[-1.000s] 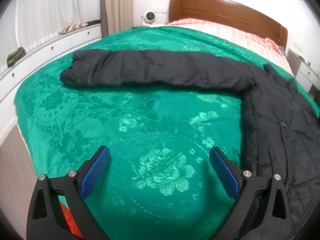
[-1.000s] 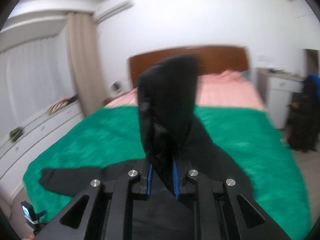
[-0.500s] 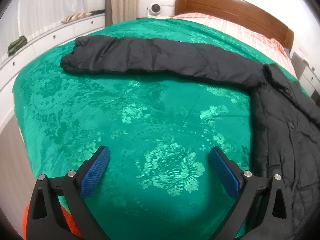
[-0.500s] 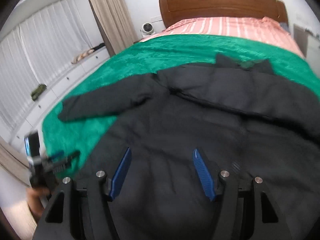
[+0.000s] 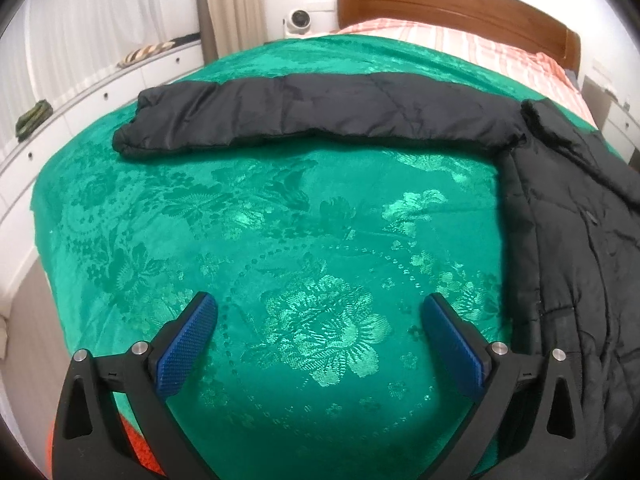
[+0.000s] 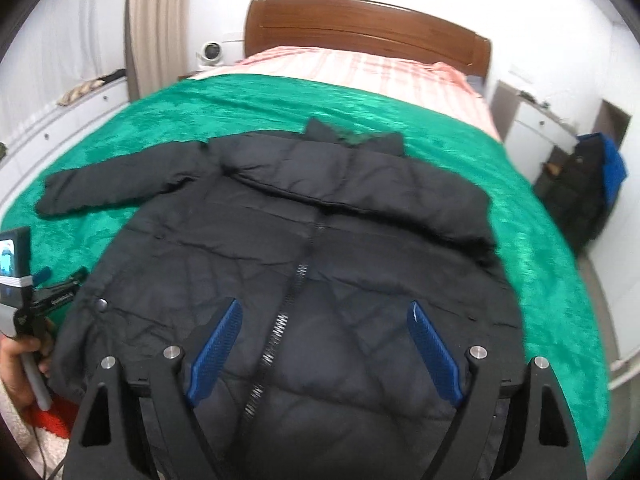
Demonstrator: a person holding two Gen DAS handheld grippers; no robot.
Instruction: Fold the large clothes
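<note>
A black puffer jacket [image 6: 320, 240] lies front-up on the green bedspread [image 6: 532, 248], zipper down its middle. Its right sleeve [image 6: 360, 196] lies folded across the chest. Its left sleeve [image 5: 312, 112] stretches straight out to the left over the bedspread [image 5: 260, 220]. My right gripper [image 6: 320, 344] is open and empty above the jacket's lower front. My left gripper [image 5: 318, 340] is open and empty over bare bedspread, left of the jacket's body [image 5: 580, 264] and short of the outstretched sleeve. The left gripper also shows in the right wrist view [image 6: 48, 288].
A wooden headboard [image 6: 360, 28] and striped pink bedding [image 6: 360, 68] are at the far end. White drawers [image 5: 80, 92] run along the left wall. A small white device [image 5: 298, 20] sits by the headboard. Dark clothes [image 6: 588, 184] hang at right.
My right gripper has let go of the sleeve it held up; the sleeve now lies across the chest and the gripper has opened and pulled back. The left gripper view has shifted slightly.
</note>
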